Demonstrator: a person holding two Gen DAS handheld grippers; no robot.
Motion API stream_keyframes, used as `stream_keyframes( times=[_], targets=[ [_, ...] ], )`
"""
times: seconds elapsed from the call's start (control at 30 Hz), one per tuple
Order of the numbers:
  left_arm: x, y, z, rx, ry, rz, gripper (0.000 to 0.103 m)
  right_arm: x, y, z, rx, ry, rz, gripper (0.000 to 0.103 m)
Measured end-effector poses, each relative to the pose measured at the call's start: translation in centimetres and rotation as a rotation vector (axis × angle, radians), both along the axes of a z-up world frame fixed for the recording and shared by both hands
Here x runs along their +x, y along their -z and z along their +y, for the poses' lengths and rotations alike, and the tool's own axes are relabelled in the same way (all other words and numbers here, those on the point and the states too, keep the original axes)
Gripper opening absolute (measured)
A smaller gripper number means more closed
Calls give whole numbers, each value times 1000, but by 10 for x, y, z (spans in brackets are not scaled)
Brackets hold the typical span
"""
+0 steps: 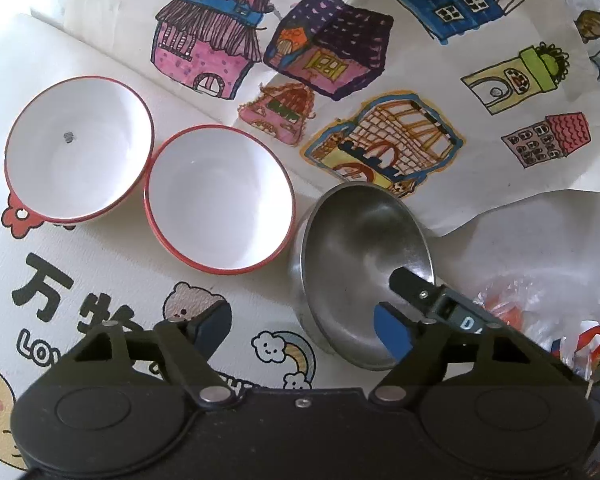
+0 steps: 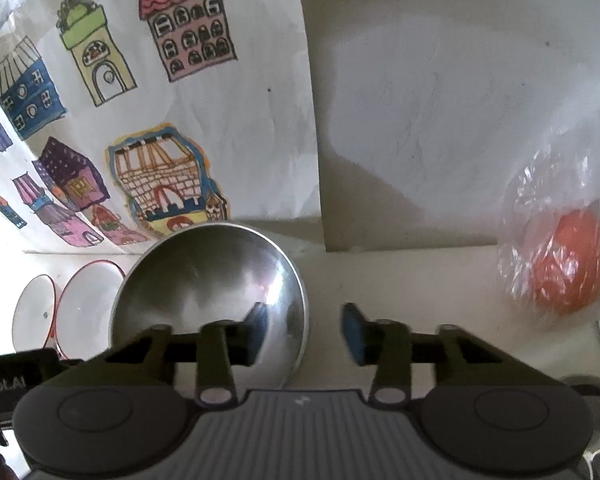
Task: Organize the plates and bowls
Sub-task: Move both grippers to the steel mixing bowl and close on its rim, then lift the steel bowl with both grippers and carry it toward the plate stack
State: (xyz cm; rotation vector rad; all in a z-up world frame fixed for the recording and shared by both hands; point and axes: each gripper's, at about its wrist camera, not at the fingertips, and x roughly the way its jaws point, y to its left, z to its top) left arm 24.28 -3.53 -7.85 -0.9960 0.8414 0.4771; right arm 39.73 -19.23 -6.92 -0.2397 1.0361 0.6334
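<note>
Cartoon tablecloth (image 1: 112, 248); steel bowl (image 1: 352, 240) rim partly hidden between the unclosed right claw (image 2: 304, 330); left claw (image 1: 304, 326) wide.

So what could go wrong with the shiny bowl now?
The right tongs straddle the thin rim of the steel bowl without pinching it, so a shallow grip could slip. The left tongs are at the same bowl, so the two tools might bump. The nearest red-rimmed bowl sits close beside it and could get knocked.

Soft daylight, fisheye warp, mild blur
</note>
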Motion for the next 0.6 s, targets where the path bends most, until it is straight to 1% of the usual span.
stream_keyframes(
  times=[0.03, 0.07, 0.13, 0.17, 0.23, 0.27, 0.33, 0.4, 0.6],
  targets=[
    [1, 0, 1, 1, -1, 1, 73, -1, 1, -1, 5, 6, 5, 34],
    [1, -1, 1, 2, -2, 3, 71, -1, 1, -2, 9, 11, 9, 31],
    [2, -1, 3, -1, 1, 5, 60, -4, 2, -5, 15, 19, 17, 20],
    [6, 1, 3, -2, 0, 9, 58, -5, 2, -8, 17, 24, 19, 19],
    [7, 1, 4, -3, 1, 9, 47, -9, 3, -11, 31, 29, 22, 12],
    [6, 0, 4, -3, 2, 8, 44, -12, 2, -11, 30, 31, 14, 12],
    [8, 1, 5, -2, 14, 4, 28, -17, 1, -13, 17, 40, 7, 13],
    [6, 0, 5, 6, 29, 0, 20, -22, 0, -17, 23, 60, 15, 13],
    [-1, 1, 2, 24, 67, -2, 16, -48, -12, -25, 33, 89, -23, 13]
  ],
)
